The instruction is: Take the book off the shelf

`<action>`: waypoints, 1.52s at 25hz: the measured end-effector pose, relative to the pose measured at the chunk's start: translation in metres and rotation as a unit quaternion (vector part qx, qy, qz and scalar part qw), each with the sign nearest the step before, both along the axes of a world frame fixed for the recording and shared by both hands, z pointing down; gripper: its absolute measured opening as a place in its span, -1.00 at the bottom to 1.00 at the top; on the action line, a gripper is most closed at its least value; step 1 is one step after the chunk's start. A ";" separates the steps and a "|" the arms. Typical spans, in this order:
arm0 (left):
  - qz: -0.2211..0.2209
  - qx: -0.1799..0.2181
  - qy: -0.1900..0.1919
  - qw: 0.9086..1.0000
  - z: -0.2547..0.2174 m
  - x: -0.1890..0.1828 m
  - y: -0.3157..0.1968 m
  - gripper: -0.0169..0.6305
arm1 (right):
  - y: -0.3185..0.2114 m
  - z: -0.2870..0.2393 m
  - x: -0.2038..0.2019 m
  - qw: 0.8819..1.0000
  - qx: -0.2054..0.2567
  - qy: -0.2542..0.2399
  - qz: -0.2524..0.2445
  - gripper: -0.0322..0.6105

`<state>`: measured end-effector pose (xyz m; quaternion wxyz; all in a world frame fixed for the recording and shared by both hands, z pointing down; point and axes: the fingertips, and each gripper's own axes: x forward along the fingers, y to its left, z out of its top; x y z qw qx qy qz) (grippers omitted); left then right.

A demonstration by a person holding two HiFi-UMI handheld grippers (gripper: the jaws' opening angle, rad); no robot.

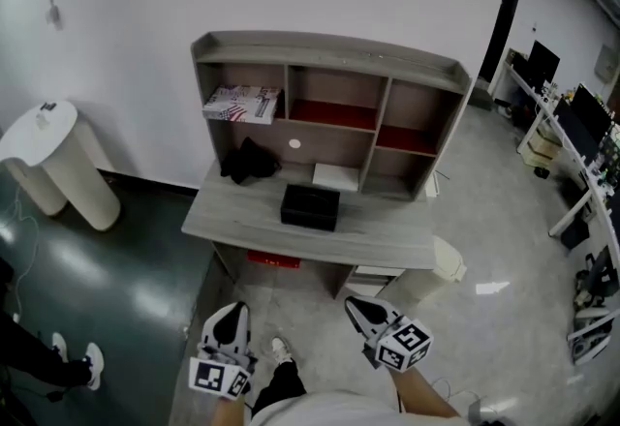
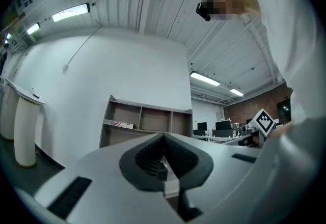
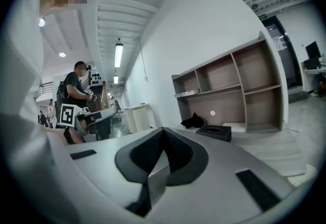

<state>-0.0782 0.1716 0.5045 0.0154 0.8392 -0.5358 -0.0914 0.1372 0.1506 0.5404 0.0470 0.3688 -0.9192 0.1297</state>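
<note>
Hovering well apart from the shelf [image 1: 329, 51], the left gripper [image 1: 231, 316] and the right gripper [image 1: 360, 306] are both closed and hold nothing. A black box [image 1: 310, 206] sits just before the shelf. The book [image 1: 242, 104] lies flat in the shelf's upper left compartment.

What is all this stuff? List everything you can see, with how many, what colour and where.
desk: one, grey wood, against the white wall
shelf: one, grey wood, standing on the desk
book: one, white with red and blue print, lying in the shelf's top left compartment
box: one, black, mid-desk
heap: one, black, perhaps cloth, on the desk's left
round stand: one, white, on the floor left of the desk
monitors: at least two, dark, on tables far right
left gripper: one, white and black, shut, empty
right gripper: one, white and black, shut, empty
</note>
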 end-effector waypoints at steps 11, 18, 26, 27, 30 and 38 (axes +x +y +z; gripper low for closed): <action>0.060 0.029 0.051 0.997 -0.033 -0.054 -0.210 -0.89 | -0.168 -0.047 -0.049 0.999 0.022 0.026 0.039 -0.83; 0.078 -0.029 0.095 0.992 0.000 -0.038 -0.253 -0.90 | -0.225 -0.041 -0.031 0.997 0.006 0.028 0.065 -0.83; 0.049 -0.026 0.036 0.998 -0.012 -0.036 -0.313 -0.90 | -0.306 -0.055 -0.051 0.999 0.042 -0.002 0.004 -0.83; 0.042 -0.020 0.028 0.999 -0.018 -0.037 -0.322 -0.89 | -0.316 -0.058 -0.052 0.999 0.054 -0.001 0.000 -0.83; 0.012 -0.006 0.030 0.999 -0.032 -0.050 -0.345 -0.89 | -0.339 -0.060 -0.058 0.997 0.080 0.008 -0.005 -0.83; -0.014 -0.037 0.059 0.997 -0.027 -0.068 -0.398 -0.89 | -0.363 -0.063 -0.056 0.995 0.088 0.014 -0.036 -0.83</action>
